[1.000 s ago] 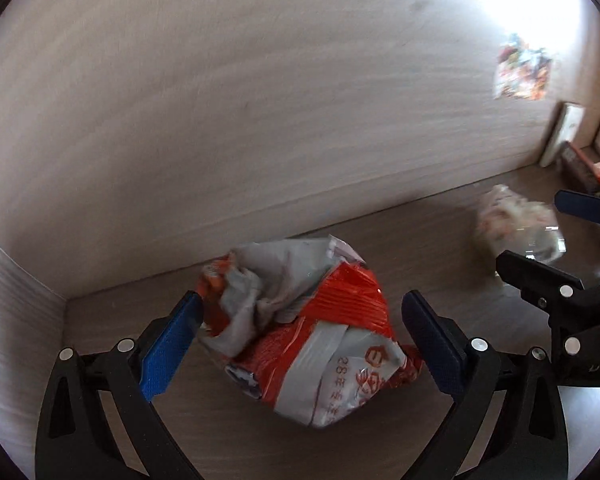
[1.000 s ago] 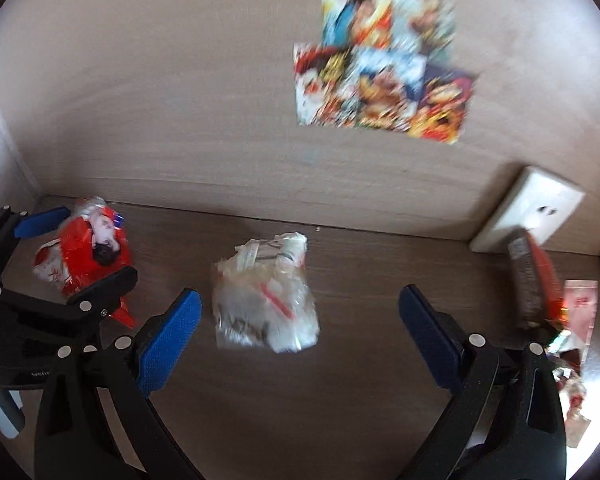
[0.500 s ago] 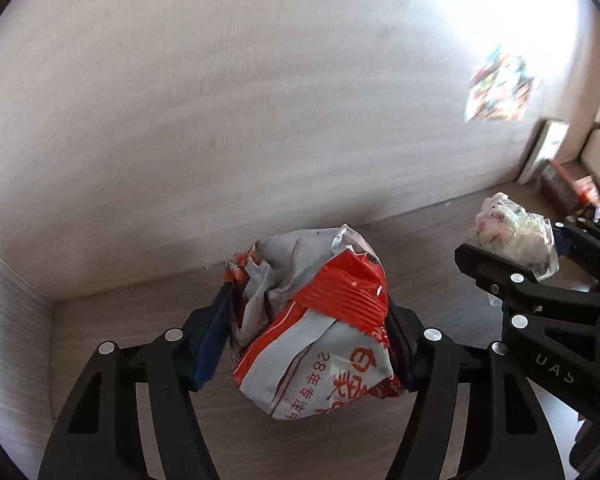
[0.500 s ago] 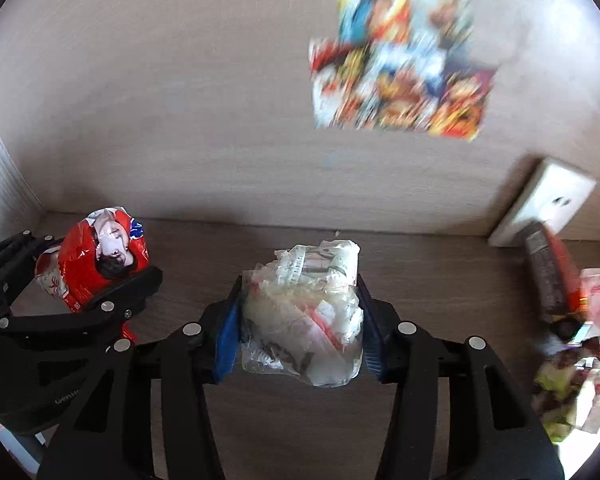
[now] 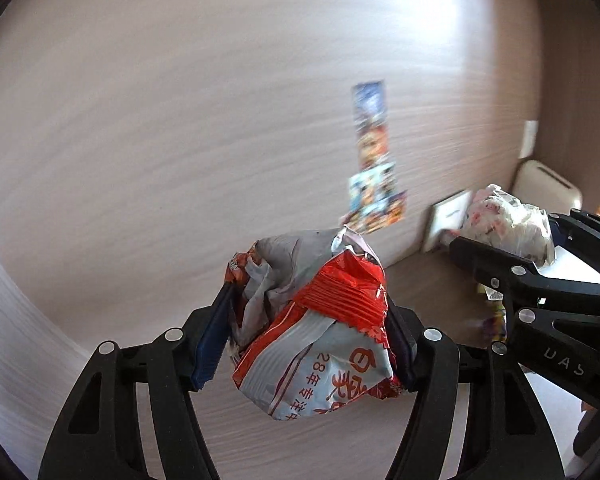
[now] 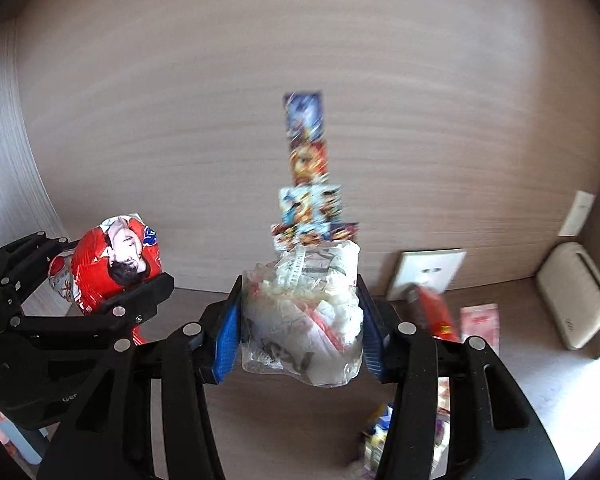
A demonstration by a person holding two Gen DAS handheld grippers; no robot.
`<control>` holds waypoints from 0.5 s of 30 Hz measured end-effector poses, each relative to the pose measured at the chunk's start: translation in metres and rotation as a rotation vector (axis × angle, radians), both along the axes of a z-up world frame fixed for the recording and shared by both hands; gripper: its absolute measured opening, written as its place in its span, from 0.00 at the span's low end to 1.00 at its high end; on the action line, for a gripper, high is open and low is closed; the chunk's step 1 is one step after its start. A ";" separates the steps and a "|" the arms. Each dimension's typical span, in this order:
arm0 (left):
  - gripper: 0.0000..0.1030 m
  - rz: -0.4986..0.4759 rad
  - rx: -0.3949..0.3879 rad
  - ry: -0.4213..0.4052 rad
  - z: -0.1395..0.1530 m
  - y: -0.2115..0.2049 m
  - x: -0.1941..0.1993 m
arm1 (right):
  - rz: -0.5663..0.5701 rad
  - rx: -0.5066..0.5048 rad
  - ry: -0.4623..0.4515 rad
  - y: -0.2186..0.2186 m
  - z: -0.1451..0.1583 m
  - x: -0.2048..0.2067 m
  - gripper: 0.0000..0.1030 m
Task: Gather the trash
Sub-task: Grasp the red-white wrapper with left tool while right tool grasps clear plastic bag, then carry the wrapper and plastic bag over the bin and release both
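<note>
My left gripper (image 5: 312, 320) is shut on a crumpled red and grey snack wrapper (image 5: 312, 320) and holds it up off the wooden desk. It also shows at the left of the right wrist view (image 6: 108, 268). My right gripper (image 6: 300, 320) is shut on a crumpled clear plastic bag (image 6: 300, 320), also lifted above the desk. That bag shows at the right of the left wrist view (image 5: 508, 220), with the right gripper (image 5: 540, 264) beside my left one.
Colourful stickers (image 6: 308, 184) hang on the wooden back wall. A white socket plate (image 6: 428, 272) leans at the wall, with a red packet (image 6: 436, 312), a pink wrapper (image 6: 480, 320) and a beige device (image 6: 572, 292) to the right. More small litter (image 6: 380, 436) lies lower right.
Both grippers closed on their pieces of trash and lifted them off the desk. The views have risen and tilted, so the wall stickers now sit lower and nearer the centre.
</note>
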State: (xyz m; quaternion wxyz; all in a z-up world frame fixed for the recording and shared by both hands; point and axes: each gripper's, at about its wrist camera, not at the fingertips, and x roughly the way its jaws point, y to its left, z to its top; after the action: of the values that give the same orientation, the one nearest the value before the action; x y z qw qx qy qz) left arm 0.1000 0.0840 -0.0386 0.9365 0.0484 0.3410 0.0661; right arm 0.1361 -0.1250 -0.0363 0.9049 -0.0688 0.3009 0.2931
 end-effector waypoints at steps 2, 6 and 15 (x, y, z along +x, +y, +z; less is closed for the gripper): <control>0.63 -0.029 0.010 -0.012 0.007 -0.014 -0.003 | -0.018 0.002 -0.012 -0.010 0.007 -0.011 0.50; 0.63 -0.105 0.012 -0.026 0.017 -0.040 -0.017 | -0.079 -0.010 -0.053 -0.042 0.019 -0.031 0.50; 0.63 -0.360 0.017 -0.005 0.004 -0.157 0.002 | -0.254 -0.042 -0.039 -0.137 0.011 -0.065 0.50</control>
State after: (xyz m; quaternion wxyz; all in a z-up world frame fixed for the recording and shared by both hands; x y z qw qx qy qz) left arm 0.1018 -0.0735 -0.0345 0.9336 0.1162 0.3239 -0.0997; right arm 0.0707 -0.2616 -0.0253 0.9387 -0.0547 0.2958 0.1683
